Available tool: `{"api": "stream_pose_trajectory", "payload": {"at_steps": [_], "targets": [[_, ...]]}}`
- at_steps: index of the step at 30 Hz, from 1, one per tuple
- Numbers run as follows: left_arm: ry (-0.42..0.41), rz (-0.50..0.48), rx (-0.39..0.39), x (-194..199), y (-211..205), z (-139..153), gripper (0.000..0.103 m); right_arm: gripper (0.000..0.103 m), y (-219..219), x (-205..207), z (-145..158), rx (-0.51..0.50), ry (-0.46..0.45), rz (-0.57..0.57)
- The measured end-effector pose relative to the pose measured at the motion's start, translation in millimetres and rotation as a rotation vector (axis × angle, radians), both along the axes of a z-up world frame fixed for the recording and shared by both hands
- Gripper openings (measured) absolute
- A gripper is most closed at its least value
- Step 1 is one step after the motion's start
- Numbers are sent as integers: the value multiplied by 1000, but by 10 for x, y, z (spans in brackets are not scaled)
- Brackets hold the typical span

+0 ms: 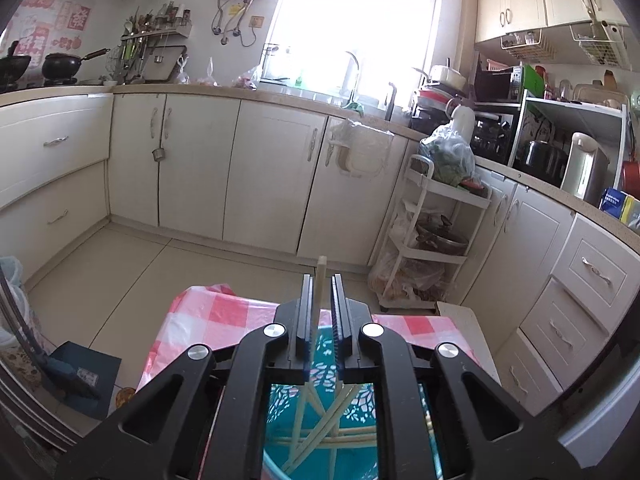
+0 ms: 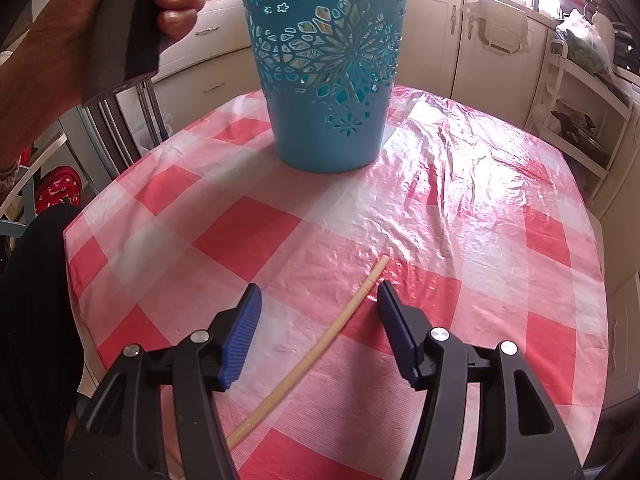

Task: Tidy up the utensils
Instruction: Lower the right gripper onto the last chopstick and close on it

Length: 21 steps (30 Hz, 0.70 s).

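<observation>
We judge the chopstick on the checked cloth light, stiff and prone to roll, lying between our right gripper's spread jaws, best pinched mid-shaft

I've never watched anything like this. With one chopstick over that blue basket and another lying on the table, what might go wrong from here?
1. The left gripper has a chopstick between its barely parted jaws above the blue basket; it may drop crooked and cross the chopsticks inside.
2. The right gripper straddles the table chopstick off-centre; closing might flick it away.
3. The plastic tablecloth looks slippery, so the chopstick might slide.
</observation>
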<state>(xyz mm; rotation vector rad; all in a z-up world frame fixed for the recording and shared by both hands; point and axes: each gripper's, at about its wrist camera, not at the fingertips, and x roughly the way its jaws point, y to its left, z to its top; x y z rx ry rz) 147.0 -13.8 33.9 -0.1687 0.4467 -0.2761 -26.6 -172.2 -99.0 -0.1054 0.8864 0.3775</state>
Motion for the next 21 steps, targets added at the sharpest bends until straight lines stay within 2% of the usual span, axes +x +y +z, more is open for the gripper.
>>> {"api": "stream_pose_trajectory", "payload": {"at_steps": [1,2,5,9,12,14,17,20,21], "targets": [[0,9,4,-63,32,-4,21,59,-5,0,-1,4,1,1],[-4,20,6,-125,69,12,33,59,-14,-1,0,10,3,1],[-38,78,8,-405,252,102,55,59,-58,4,5,41,10,-4],[-43,144,-9,-767,553,94,63,59,-179,18,20,113,32,-36],[11,190,-3,-972,755,-121,68,59,-279,38,26,206,67,-97],[80,200,10,-1027,842,-356,69,59,-253,38,36,194,76,-121],[194,196,37,-1051,883,-747,69,56,-120,30,54,101,67,-137],[252,186,76,-1047,837,-1009,69,40,-28,37,52,23,55,-150],[266,182,89,-1036,814,-1068,69,28,-3,42,55,-2,53,-147]]}}
